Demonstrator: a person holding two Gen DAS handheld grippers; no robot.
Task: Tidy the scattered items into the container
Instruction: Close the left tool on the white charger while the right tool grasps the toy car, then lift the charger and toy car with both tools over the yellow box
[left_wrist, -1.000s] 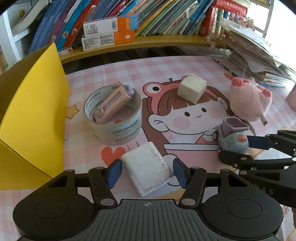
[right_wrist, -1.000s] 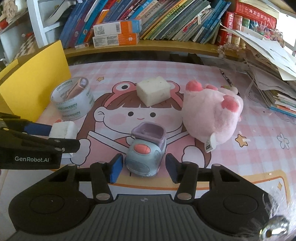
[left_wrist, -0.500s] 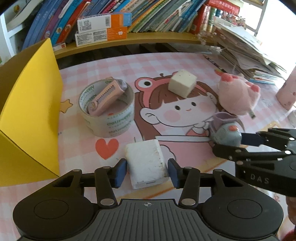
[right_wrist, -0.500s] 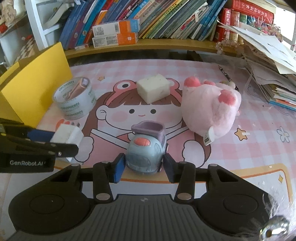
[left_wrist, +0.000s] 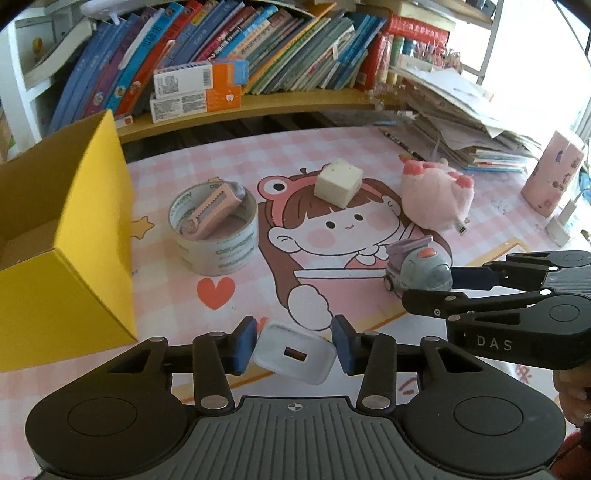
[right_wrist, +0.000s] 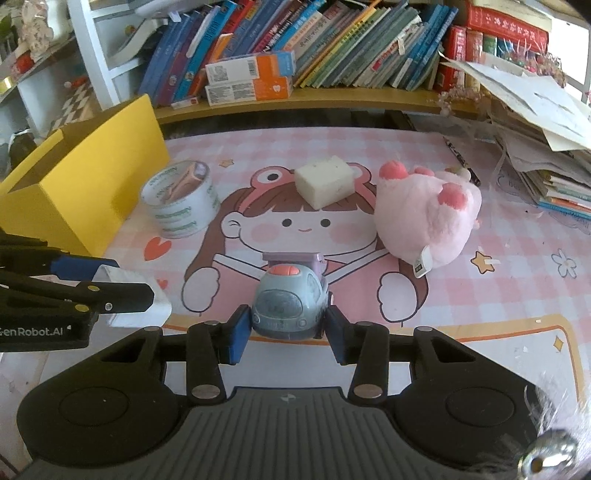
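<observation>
My left gripper is shut on a white charger block and holds it tilted above the mat; it also shows in the right wrist view. My right gripper is shut on a grey-blue toy car, also seen in the left wrist view. The open yellow box stands at the left. A tape roll with a pink utility knife inside, a cream sponge cube and a pink plush lie on the mat.
A bookshelf with books runs along the back. A heap of papers lies at the back right. A pink cup and a white plug stand at the far right.
Both grippers closed on their items. The left one lifted the charger block and tilted it up. The right one closed on the toy car and drew it nearer.
</observation>
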